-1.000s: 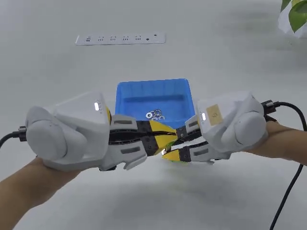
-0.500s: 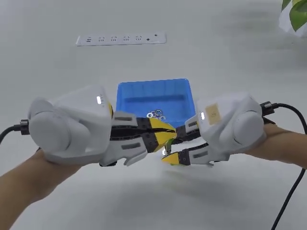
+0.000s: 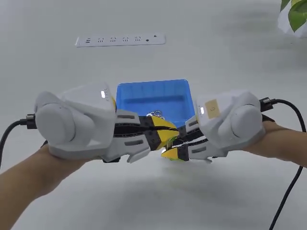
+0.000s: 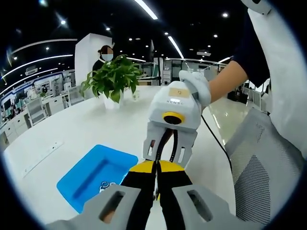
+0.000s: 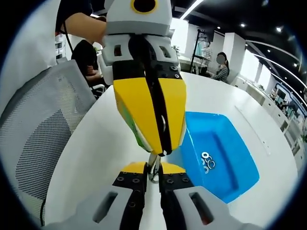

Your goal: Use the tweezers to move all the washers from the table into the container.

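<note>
Ceiling strips [image 4: 146,8] give bright, even light; a soft shadow lies on the desk [image 3: 216,191] under the right claw [image 3: 171,153]; edges bend.

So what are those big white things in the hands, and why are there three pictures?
Those are tools for pinching things, each with two yellow-and-black jaws. The wide picture comes from a camera on the person's head: the left hand-held gripper and the right hand-held gripper meet tip to tip over a white table. The two round pictures come from cameras riding on each gripper, so each looks at the other. On the table sit a blue container with small metal washers inside, a power strip and a leafy plant. Between the tips is a thin metal piece, most likely the tweezers; the left jaws are shut on it, and the right jaws seem closed around its end.
</note>
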Action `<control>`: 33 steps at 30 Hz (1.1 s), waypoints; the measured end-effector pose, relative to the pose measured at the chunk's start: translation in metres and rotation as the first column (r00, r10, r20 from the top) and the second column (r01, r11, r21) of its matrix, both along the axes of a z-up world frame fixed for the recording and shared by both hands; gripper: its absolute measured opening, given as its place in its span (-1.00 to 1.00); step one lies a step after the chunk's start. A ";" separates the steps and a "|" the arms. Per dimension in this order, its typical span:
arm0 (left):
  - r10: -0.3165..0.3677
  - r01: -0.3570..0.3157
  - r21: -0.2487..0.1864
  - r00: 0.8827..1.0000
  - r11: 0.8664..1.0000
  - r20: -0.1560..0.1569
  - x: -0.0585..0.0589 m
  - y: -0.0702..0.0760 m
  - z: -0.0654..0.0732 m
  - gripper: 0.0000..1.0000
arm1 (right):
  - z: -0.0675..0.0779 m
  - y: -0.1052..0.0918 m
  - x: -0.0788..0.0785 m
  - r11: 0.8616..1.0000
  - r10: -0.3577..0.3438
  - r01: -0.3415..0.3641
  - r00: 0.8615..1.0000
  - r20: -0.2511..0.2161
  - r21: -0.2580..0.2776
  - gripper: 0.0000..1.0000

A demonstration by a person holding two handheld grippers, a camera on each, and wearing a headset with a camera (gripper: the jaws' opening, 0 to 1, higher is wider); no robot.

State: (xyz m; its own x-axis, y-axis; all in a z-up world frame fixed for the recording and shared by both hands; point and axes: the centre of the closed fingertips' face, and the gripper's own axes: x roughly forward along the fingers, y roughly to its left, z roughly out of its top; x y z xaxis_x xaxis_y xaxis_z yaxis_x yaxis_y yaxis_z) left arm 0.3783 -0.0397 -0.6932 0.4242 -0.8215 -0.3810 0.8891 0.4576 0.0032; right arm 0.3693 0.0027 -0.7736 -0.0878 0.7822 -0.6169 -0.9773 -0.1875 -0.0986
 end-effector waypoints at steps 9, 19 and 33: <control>0.015 -0.015 -0.016 1.000 1.000 -0.023 -0.003 0.001 0.002 -0.77 | 0.001 0.000 0.000 1.000 -0.013 0.013 1.000 0.004 0.009 -0.80; 0.028 -0.028 -0.011 0.999 1.000 -0.027 -0.011 0.009 0.006 -0.57 | 0.010 0.002 0.004 0.999 -0.039 0.039 0.999 -0.007 0.029 -0.80; 0.167 -0.169 -0.041 0.985 0.985 -0.053 -0.047 0.063 0.014 -0.22 | 0.045 0.005 0.000 0.997 -0.036 0.037 0.999 -0.005 0.065 -0.80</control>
